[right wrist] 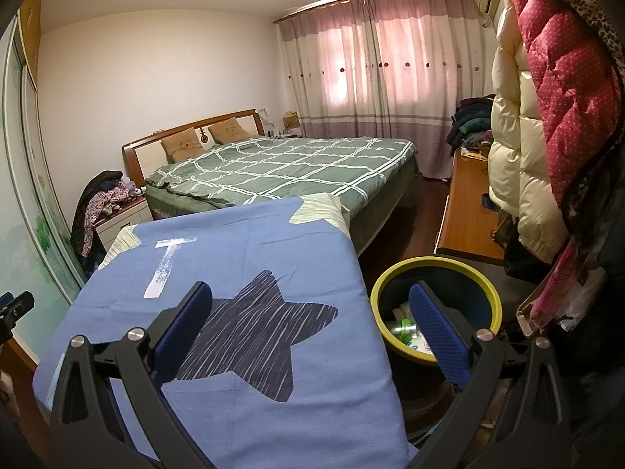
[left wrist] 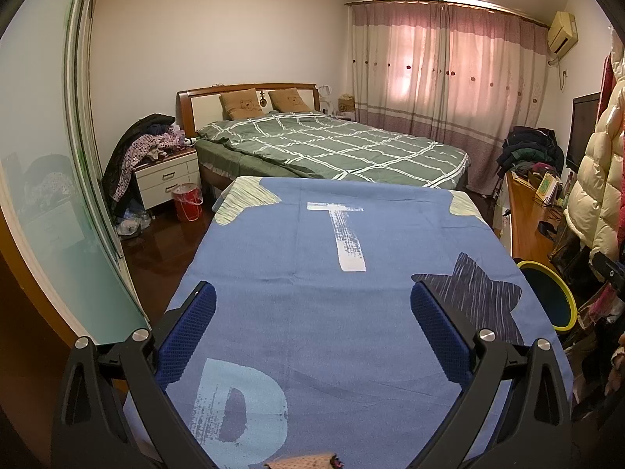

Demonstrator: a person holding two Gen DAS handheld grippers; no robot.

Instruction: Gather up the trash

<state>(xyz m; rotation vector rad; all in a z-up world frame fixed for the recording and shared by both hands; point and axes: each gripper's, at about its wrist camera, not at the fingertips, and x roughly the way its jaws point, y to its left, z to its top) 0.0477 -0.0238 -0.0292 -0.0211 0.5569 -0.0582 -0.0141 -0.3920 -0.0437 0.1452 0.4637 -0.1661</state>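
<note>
Two wrist views close above the blue cloth (left wrist: 312,273), both facing the bed (right wrist: 273,172); shared yellow-rimmed bin (right wrist: 435,265).

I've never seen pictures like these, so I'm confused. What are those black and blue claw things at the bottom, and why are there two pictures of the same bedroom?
Those claws are grabbing tools, one in each of a person's hands. Each tool has a tiny camera looking forward between its two blue fingers, so you get two pictures.

One picture comes from the left gripper, the other from the right gripper. Both are open and hold nothing.

Below them is a table covered by a blue cloth printed with letters and a dark star. No trash shows on it; only something small and patterned peeks in at the left picture's bottom edge, too cut off to name.

Beside the table stands a bin with a yellow rim. Some trash already lies inside. Behind is a green bed.
</note>
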